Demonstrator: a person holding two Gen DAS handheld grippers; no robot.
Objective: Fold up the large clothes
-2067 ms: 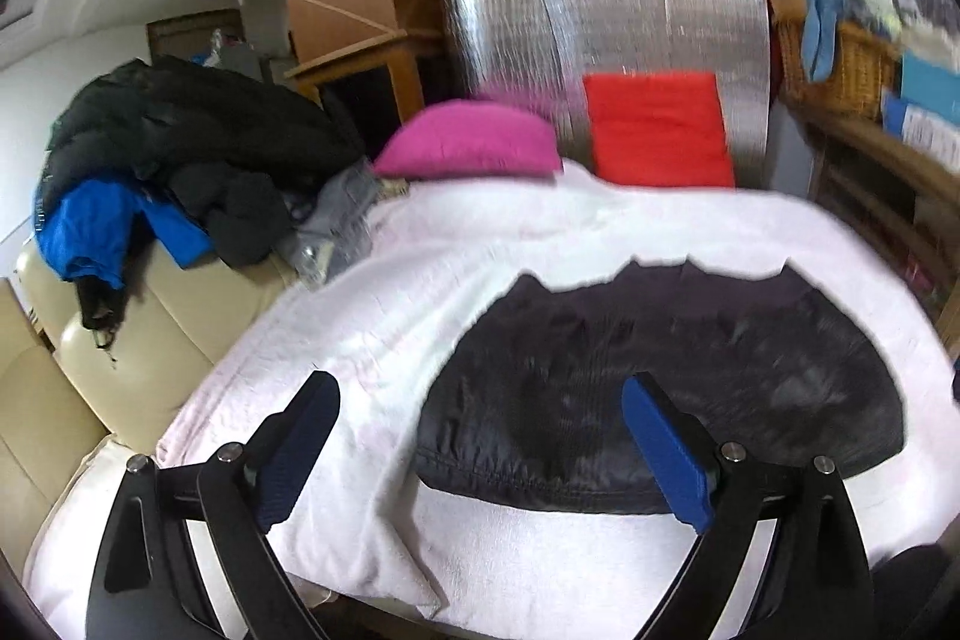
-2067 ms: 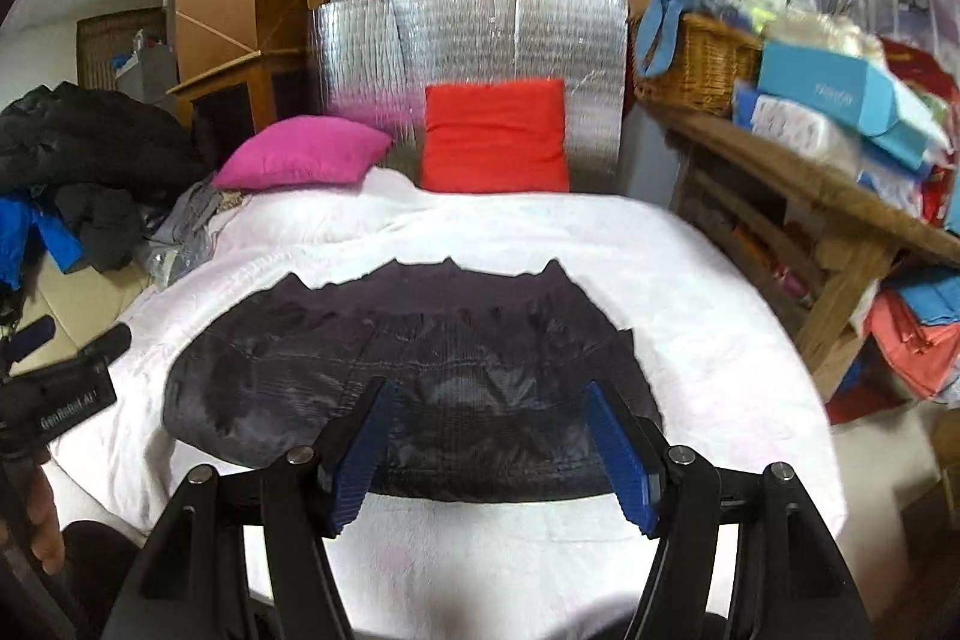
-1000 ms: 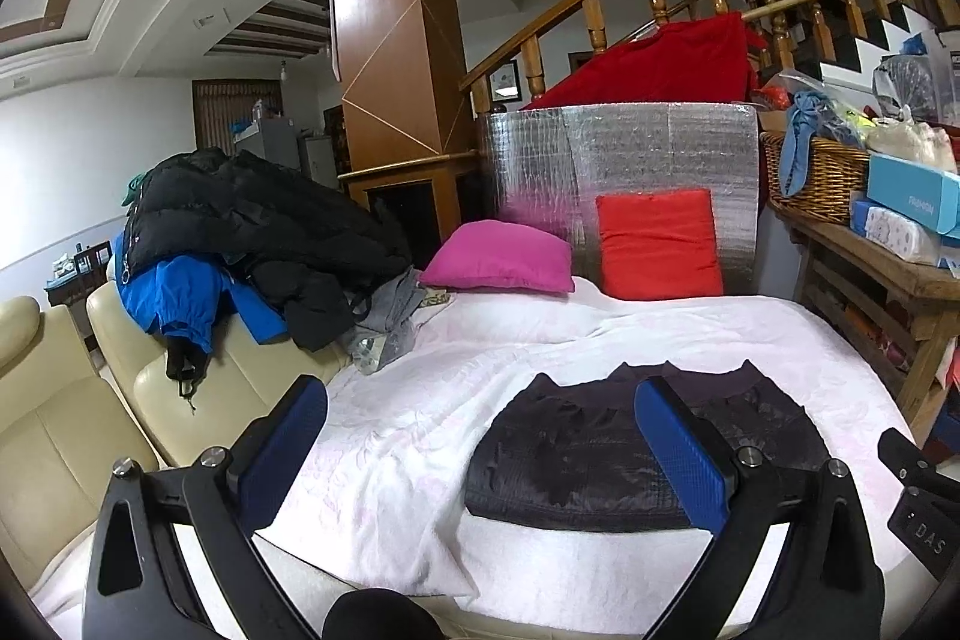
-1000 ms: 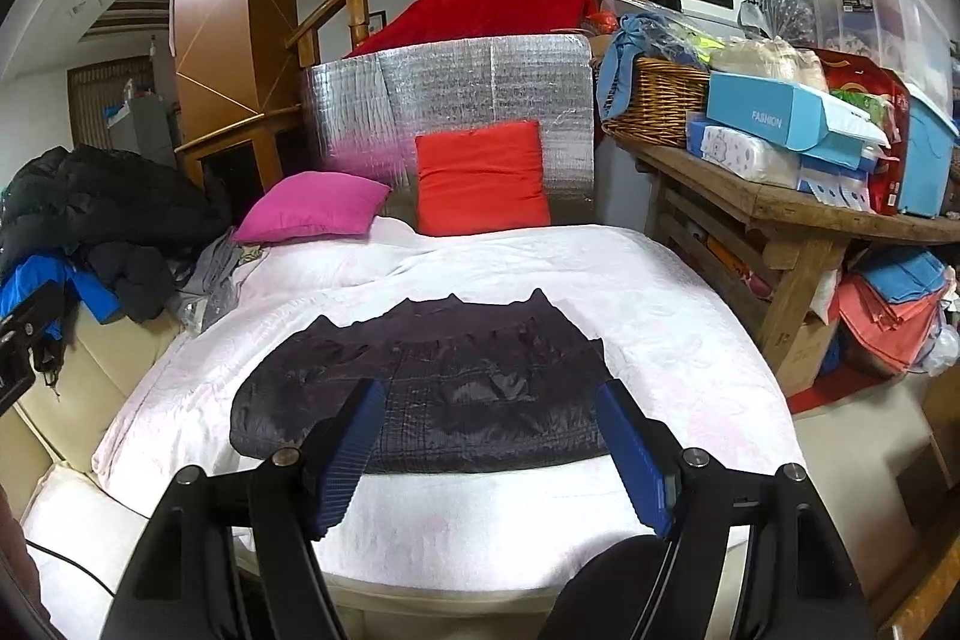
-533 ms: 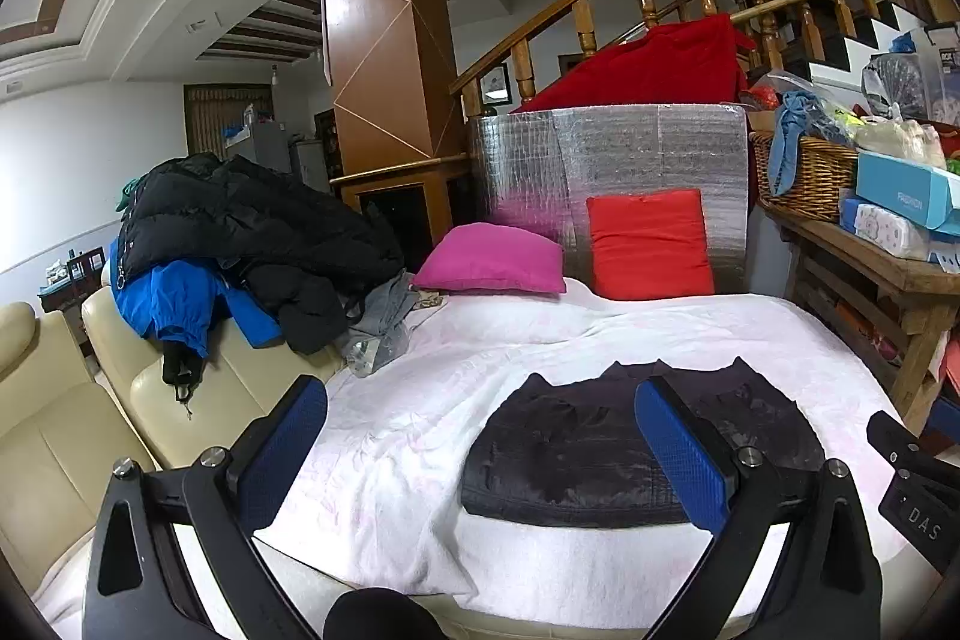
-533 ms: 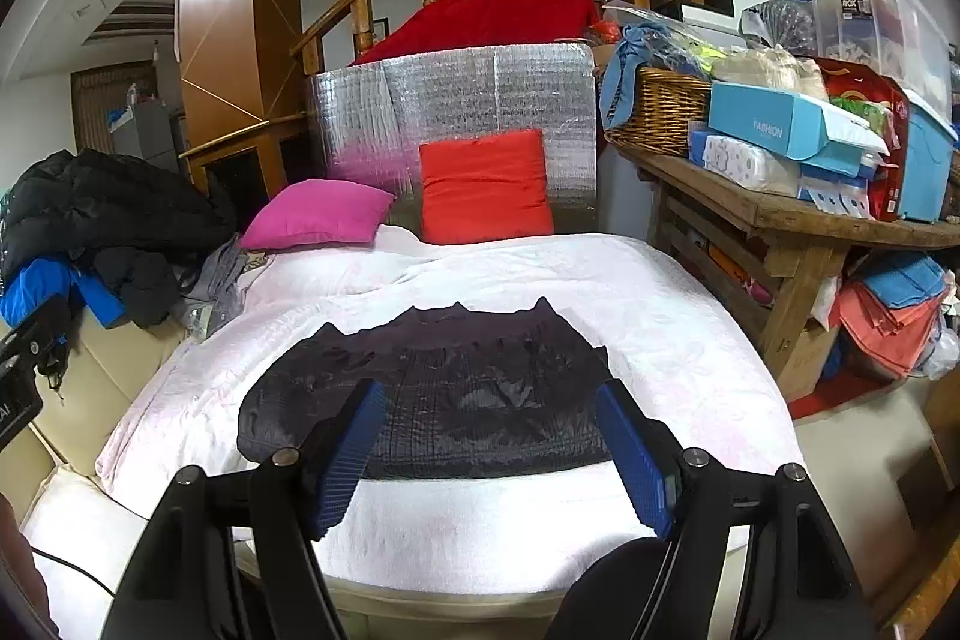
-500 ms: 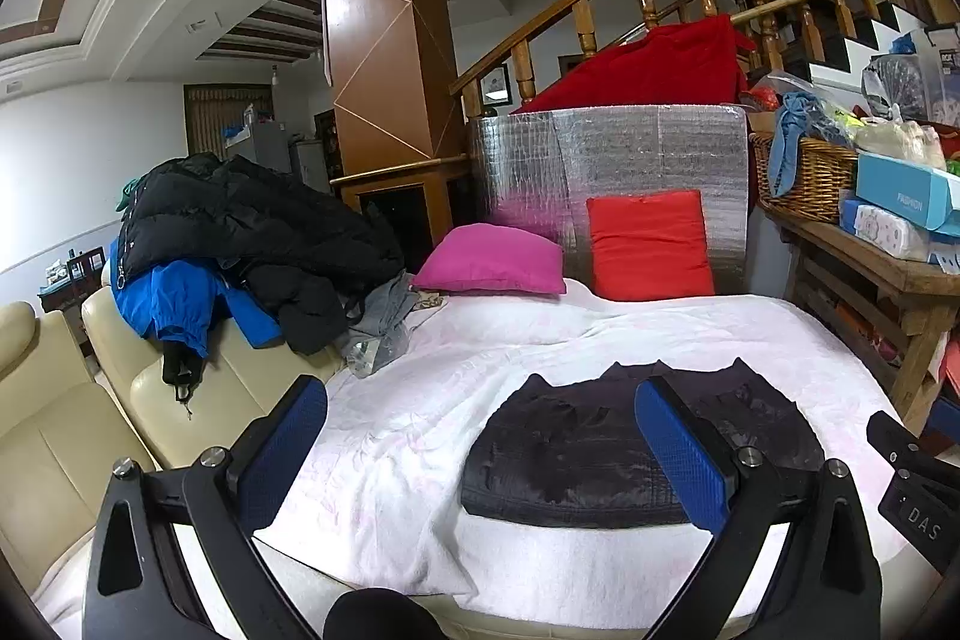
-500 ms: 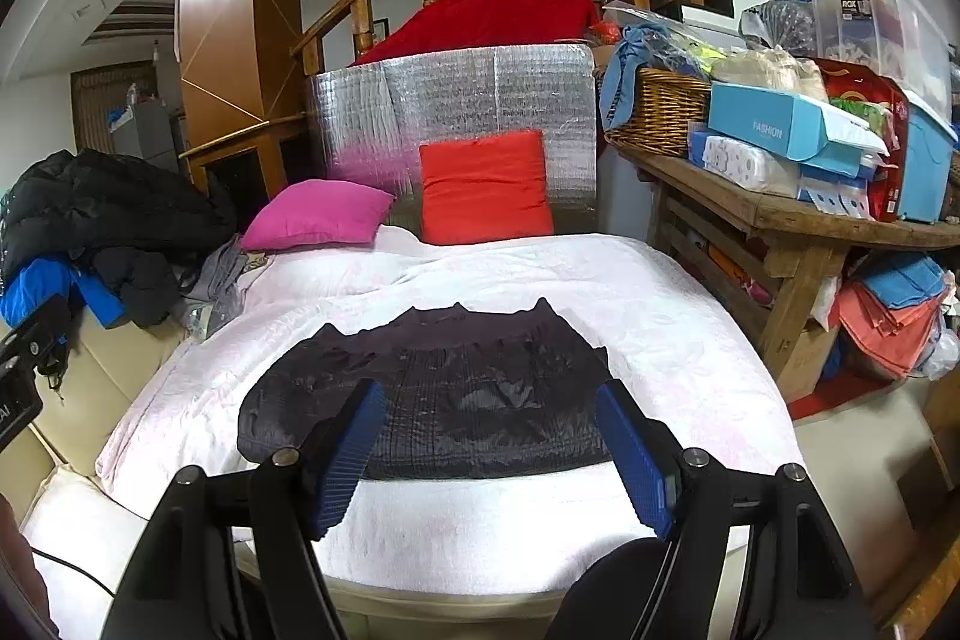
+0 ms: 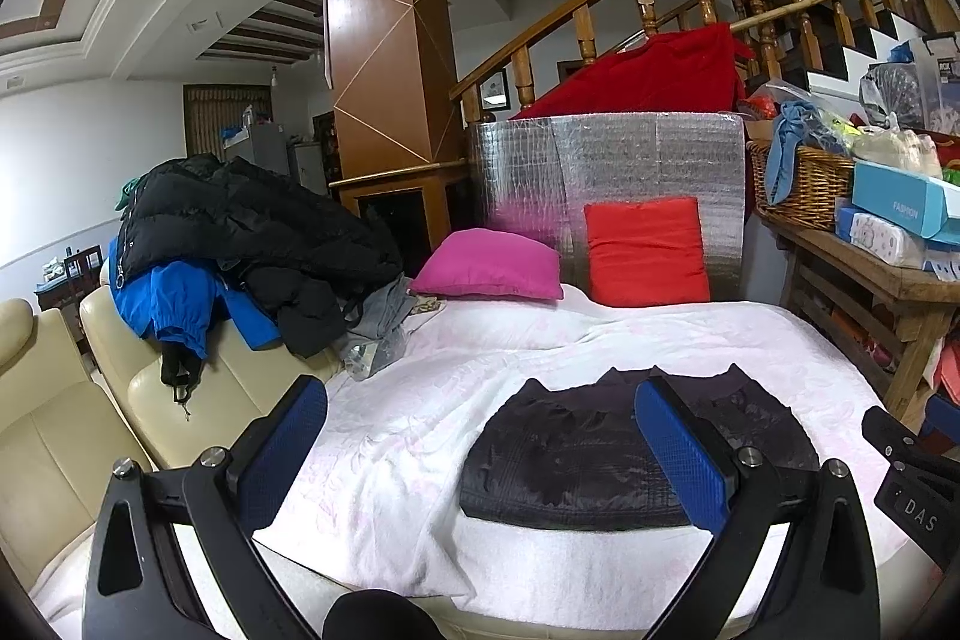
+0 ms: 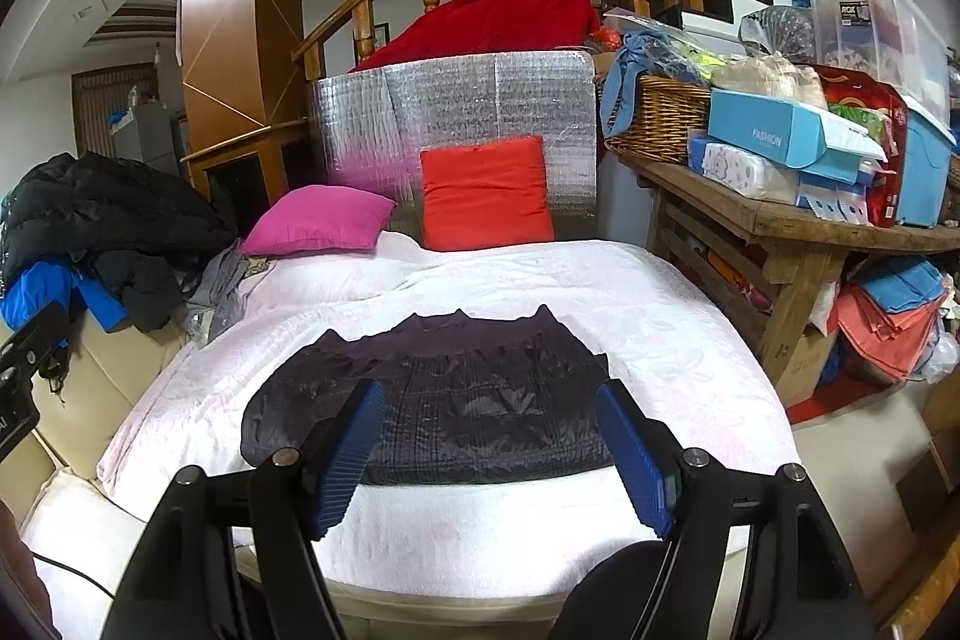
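Observation:
A black quilted garment (image 9: 606,454) (image 10: 456,394) lies folded flat on a white blanket (image 9: 420,412) (image 10: 672,340) that covers the bed. Both grippers hover in front of the bed's near edge, apart from the garment. My left gripper (image 9: 480,424) stands open with nothing between its blue pads (image 9: 678,454). My right gripper (image 10: 489,421) is open too, its blue pads (image 10: 630,454) framing the garment from a distance. The edge of the right gripper shows at the lower right of the left wrist view.
A pile of black and blue jackets (image 9: 240,244) (image 10: 90,226) lies on a cream sofa (image 9: 66,430) at the left. Pink (image 9: 492,274) and red cushions (image 9: 645,253) lean against a silver panel. A cluttered wooden table (image 10: 798,220) stands at the right.
Two seconds ago both grippers were close above the garment; they have drawn back and risen from the bed. Over the last second nothing has visibly moved.

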